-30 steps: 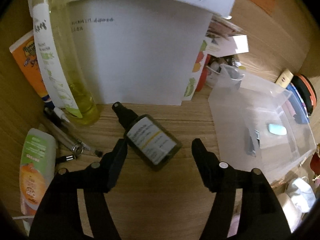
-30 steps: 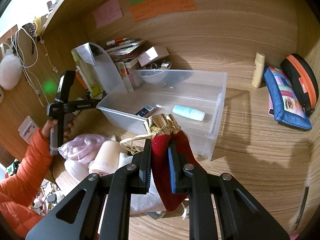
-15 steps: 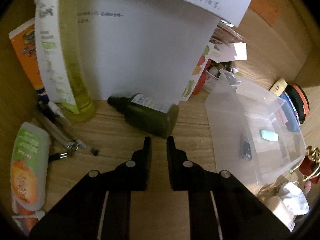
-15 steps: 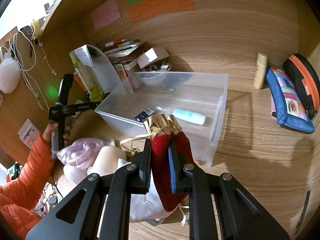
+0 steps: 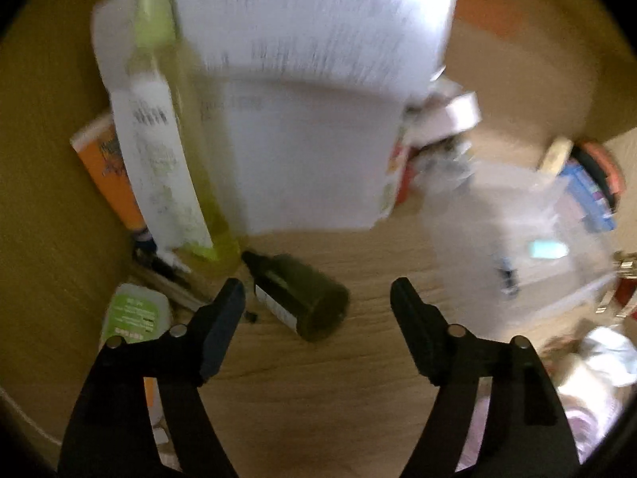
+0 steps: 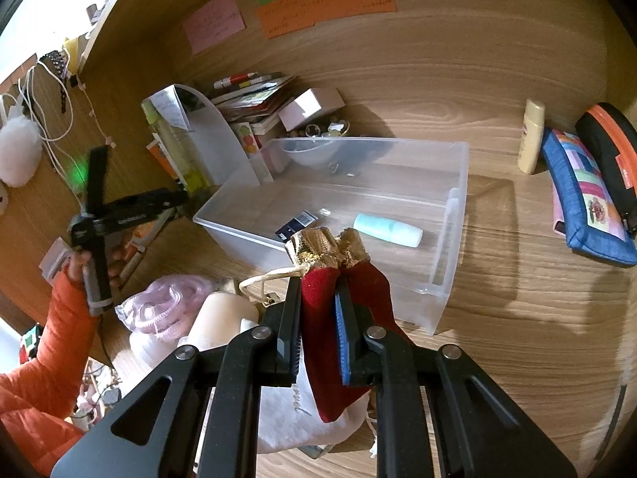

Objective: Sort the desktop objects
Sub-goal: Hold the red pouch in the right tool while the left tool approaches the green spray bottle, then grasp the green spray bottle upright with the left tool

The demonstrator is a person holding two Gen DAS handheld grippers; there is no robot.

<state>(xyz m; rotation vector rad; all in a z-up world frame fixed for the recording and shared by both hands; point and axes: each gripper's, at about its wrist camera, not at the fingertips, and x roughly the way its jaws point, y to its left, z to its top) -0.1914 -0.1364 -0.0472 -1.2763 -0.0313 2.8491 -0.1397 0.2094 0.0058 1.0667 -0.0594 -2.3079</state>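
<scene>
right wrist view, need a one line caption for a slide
Right gripper shut on a red pouch with a gold top, held near a clear plastic bin on a cluttered wooden desk.

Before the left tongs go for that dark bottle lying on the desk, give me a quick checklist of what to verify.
1. Left tongs free of any load: ok, jaws are opening, nothing is pressed between them.
2. Dark bottle lies between the jaws' line: ok, on its side, nearer the left finger.
3. Room around the bottle: not ok, the tall yellow bottle and pens stand close at its cap end.
4. Sharp view for aiming: not ok, the left wrist picture is blurred.
5. Right tongs secure on the red pouch: ok, clamped.
6. Clear bin has space: ok, only a few small items inside.
</scene>
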